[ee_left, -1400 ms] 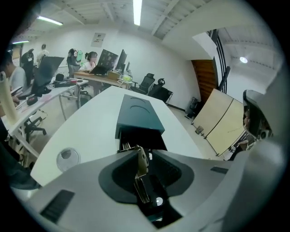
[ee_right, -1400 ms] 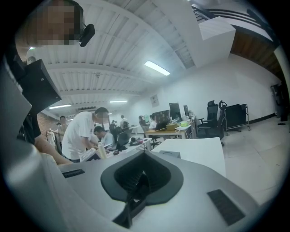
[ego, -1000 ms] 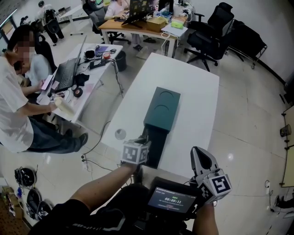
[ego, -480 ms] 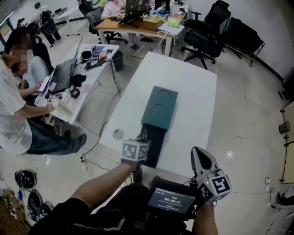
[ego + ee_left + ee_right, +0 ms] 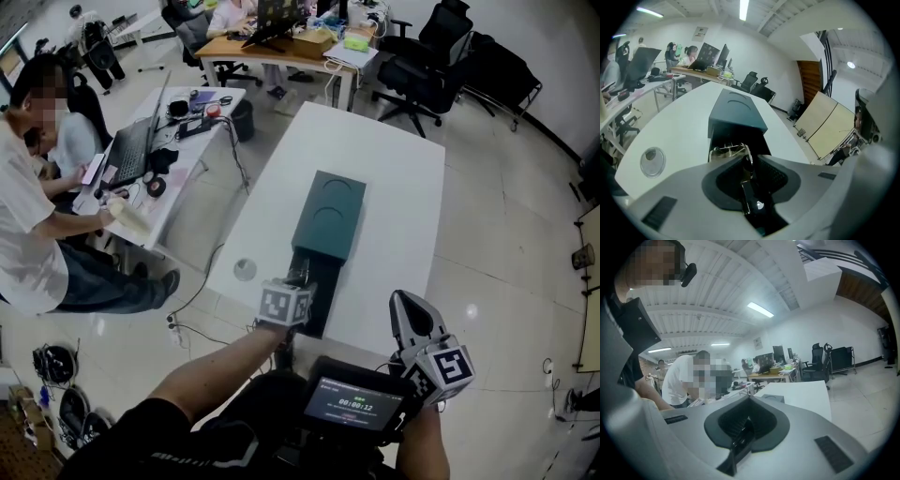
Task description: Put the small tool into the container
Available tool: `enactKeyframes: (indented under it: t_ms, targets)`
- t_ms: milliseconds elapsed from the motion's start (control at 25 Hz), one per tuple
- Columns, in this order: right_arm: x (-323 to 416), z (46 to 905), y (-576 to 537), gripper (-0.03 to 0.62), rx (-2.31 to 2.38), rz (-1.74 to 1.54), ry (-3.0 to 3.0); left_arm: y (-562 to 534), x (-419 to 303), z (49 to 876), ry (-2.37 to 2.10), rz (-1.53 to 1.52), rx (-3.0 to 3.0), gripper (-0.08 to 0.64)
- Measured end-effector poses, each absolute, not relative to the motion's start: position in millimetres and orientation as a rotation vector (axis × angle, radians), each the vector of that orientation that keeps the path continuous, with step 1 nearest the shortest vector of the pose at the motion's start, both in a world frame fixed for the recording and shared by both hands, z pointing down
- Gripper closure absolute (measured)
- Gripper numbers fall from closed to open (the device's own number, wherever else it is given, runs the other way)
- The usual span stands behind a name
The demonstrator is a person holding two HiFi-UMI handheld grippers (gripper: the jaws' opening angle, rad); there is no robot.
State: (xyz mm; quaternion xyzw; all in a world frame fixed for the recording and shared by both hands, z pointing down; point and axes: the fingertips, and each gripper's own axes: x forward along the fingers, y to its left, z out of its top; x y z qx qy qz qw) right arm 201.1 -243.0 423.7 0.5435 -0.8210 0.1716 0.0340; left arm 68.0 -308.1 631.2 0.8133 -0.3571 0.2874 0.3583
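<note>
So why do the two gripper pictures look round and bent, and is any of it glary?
Left gripper view: wide lens bows the white table, corners black, ceiling light glares. Right gripper view: same bowing, ceiling strip bright. Head view: milder bending, light glints on the floor.

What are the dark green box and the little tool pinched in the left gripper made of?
Box: likely painted metal or hard plastic; flat, matt teal faces with crisp edges and two shallow round recesses on top. Small tool: seemingly metal; its tip glints silvery, though the handle looks dark, perhaps plastic.
</note>
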Motion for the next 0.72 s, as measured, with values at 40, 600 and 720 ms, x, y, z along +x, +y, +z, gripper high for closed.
enactKeyframes:
  t_ms: [40,600,720]
  targets:
    - [199.8,424.6,-245.7,0.584,1.664,0.528,-2.526,-308.3,69.5,630.1,-0.919,0.754,2.11,0.436]
    - [179.4,498.8,-316.0,0.584,1.59,0.841,-2.408,-308.0,80.2,634.0,-0.924,0.833,2.165,0.436]
    - [172.0,516.5,-319.8,0.584,1.567,0.88,-2.369,-303.9,83.1,634.0,-0.906,0.841,2.163,0.434]
